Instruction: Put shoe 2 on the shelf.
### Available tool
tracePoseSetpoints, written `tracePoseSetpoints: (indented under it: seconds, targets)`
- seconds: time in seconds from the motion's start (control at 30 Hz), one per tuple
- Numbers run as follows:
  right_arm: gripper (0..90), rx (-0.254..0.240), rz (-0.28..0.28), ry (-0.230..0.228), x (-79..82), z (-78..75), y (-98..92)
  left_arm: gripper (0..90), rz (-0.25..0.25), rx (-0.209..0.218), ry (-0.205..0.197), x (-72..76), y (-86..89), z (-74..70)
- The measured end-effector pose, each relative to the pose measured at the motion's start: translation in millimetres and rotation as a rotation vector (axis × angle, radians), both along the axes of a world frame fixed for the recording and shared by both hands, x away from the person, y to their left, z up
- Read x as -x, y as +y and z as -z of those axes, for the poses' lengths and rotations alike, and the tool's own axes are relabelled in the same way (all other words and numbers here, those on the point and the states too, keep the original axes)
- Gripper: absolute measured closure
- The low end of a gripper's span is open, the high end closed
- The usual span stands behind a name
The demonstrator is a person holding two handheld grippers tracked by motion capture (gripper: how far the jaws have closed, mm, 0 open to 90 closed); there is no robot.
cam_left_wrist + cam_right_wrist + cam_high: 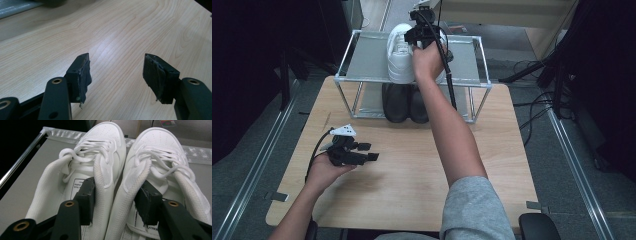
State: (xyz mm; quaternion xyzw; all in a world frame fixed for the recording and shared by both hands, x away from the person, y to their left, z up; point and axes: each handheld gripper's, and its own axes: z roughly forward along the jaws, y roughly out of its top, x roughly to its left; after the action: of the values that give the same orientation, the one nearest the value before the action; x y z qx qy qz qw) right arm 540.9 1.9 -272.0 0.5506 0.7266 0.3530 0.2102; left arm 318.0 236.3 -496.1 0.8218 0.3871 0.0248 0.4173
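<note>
Sneakers (pixel 120 170), white and paired, sit atop the shoe rack (pixel 362 60); right gripper (pixel 116 202) jaws stand apart inside their collars. Left gripper (pixel 116 75) jaws gape over the surface (pixel 112 30).

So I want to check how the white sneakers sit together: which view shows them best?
The right gripper view: both white sneakers sit side by side, one jaw inside each. The high view shows one sneaker clearly, behind the right gripper. The left gripper view shows table.

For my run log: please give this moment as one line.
right tool: jaws inside two white sneakers, straddling inner collars, open | rack: top shelf | left tool: open, over table
</note>
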Motion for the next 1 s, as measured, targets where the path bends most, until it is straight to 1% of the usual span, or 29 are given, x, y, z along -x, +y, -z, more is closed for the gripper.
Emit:
tracePoseSetpoints:
  seconds: [0.03, 0.07, 0.1, 0.33, 0.4, 0.53, 0.6, 0.7, 0.77, 0.83, 1.0]
  targets:
    - [52.4, 0.010, -0.008, -0.002, 0.5, -0.4, -0.6, 39.1, 0.001, 0.003, -0.003, -0.5, 0.1, 0.0]
    - [51.8, 0.015, -0.016, -0.007, 1.0, -0.6, -1.3, 39.1, 0.003, 0.003, 0.003, -0.9, 0.2, -0.3]
    - [51.3, 0.015, -0.024, -0.010, 1.4, -1.0, -2.3, 39.1, 0.004, 0.000, 0.001, -1.5, 0.1, -0.1]
    - [46.9, -0.019, -0.077, -0.003, 4.8, -5.1, -10.4, 39.1, 0.011, -0.004, 0.004, -3.3, -1.1, 0.1]
    - [46.4, -0.015, -0.093, -0.005, 6.0, -6.2, -12.7, 39.1, 0.010, -0.005, 0.006, -3.6, -1.8, 0.3]
    - [45.1, -0.031, -0.143, -0.002, 7.6, -8.7, -19.2, 39.0, 0.011, -0.007, 0.007, -4.2, -1.6, 0.4]
    - [45.1, -0.041, -0.158, 0.000, 9.6, -10.7, -22.4, 39.1, 0.009, -0.009, 0.008, -4.7, -1.1, 0.5]
    - [45.2, -0.055, -0.186, -0.027, 13.4, -15.1, -27.6, 39.0, 0.009, -0.010, 0.009, -4.9, -0.9, 0.4]
    - [44.7, -0.054, -0.208, -0.049, 16.6, -18.6, -30.3, 39.0, 0.008, -0.011, 0.008, -4.8, -0.9, 0.5]
    - [44.0, -0.049, -0.225, -0.060, 19.6, -21.5, -32.4, 39.0, 0.006, -0.013, 0.007, -4.8, -0.9, 0.6]
    - [41.4, -0.046, -0.271, -0.061, 26.3, -23.6, -37.0, 39.0, 0.007, -0.015, 0.009, -4.9, -0.8, 0.7]
